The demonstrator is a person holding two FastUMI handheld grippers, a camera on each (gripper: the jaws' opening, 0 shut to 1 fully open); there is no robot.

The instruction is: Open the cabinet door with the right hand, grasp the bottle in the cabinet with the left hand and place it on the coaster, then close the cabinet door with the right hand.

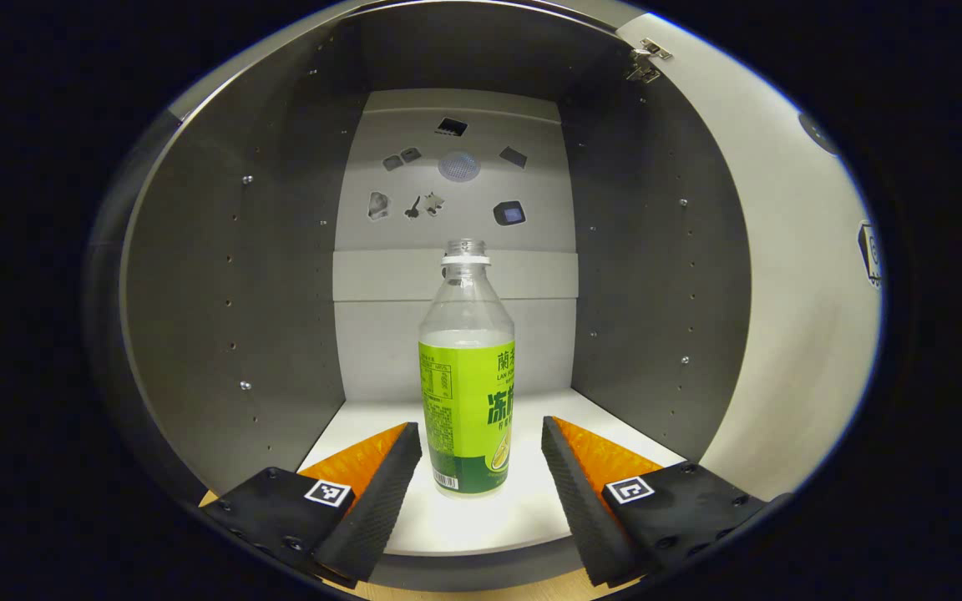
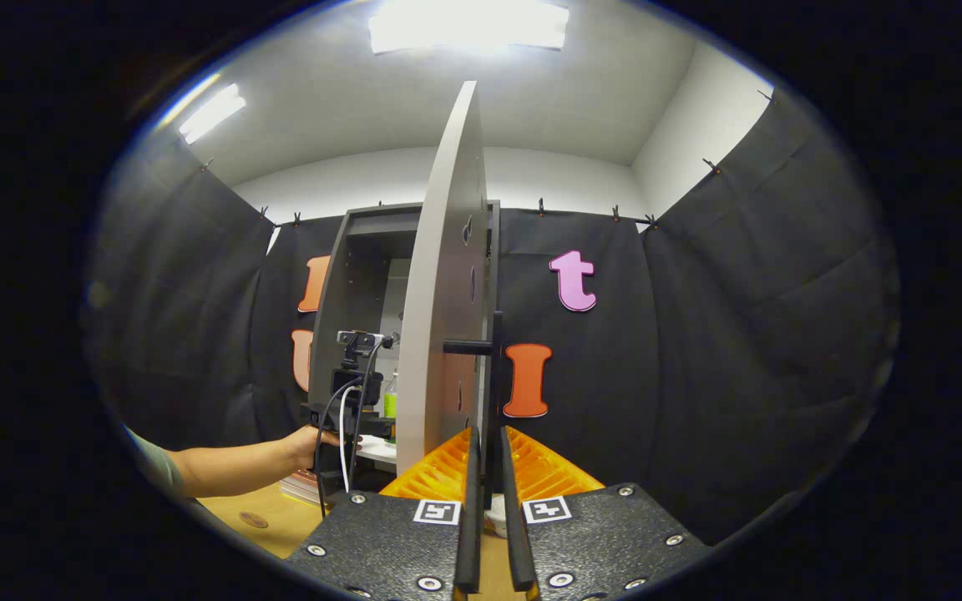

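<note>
Both left gripper [image 1: 481, 455] jaws flank the bottle [image 1: 466, 376]; right gripper [image 2: 488, 501] grips the door handle [image 2: 493, 401].

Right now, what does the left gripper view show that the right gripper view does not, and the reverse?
Left gripper view: small stickers on the back wall of the grey cabinet, and the open left gripper flanking the upright, uncapped clear plastic bottle with green label. Right gripper view: the right gripper closed on the black door handle, a person's hand, ceiling lights. Both: cabinet, bottle, open pale door.
</note>
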